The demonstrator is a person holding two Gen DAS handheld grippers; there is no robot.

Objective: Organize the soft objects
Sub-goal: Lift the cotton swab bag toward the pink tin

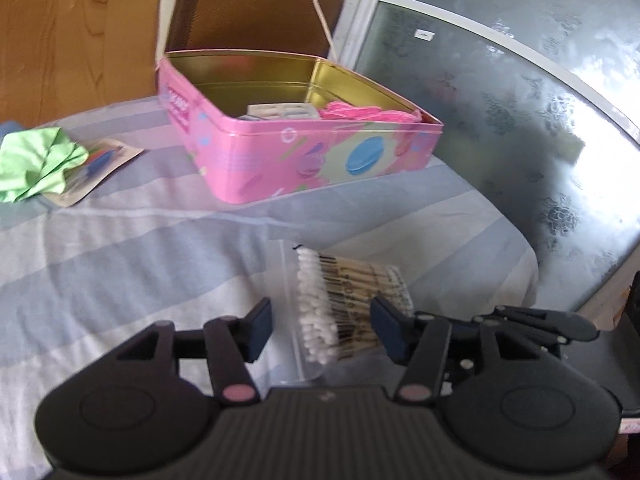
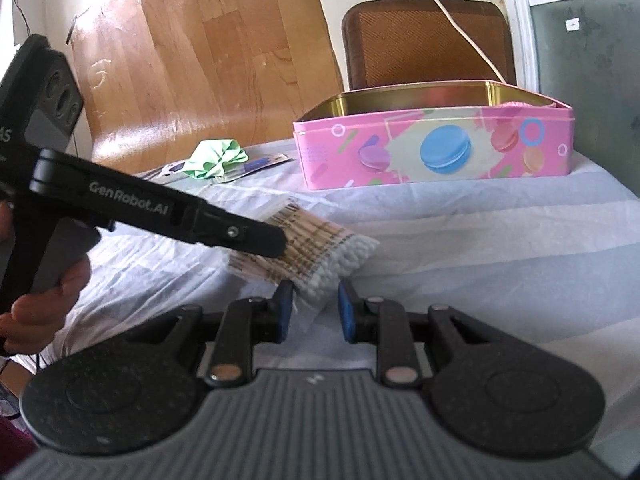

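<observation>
Left wrist: left gripper (image 1: 320, 330) jaws apart, straddling the cotton swab bag (image 1: 344, 308) lying on the striped sheet (image 1: 140, 248), short of the pink tin (image 1: 288, 136). Right wrist: right gripper (image 2: 314, 312) jaws apart at the bag's cotton-tip end, not clamped. Green cloth (image 2: 218, 158) left of tin.

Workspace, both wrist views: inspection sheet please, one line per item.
Surface: striped sheet, wrinkled.
Job's things: cotton swab bag on the sheet; pink tin open, pink soft item inside; green cloth far left.
Clutter: carded packet partly under the cloth.
Grippers: left gripper open, straddling the bag; right gripper open at its swab end.
Cables: white cable behind the tin.
Surroundings: wood panel, patterned glass.
</observation>
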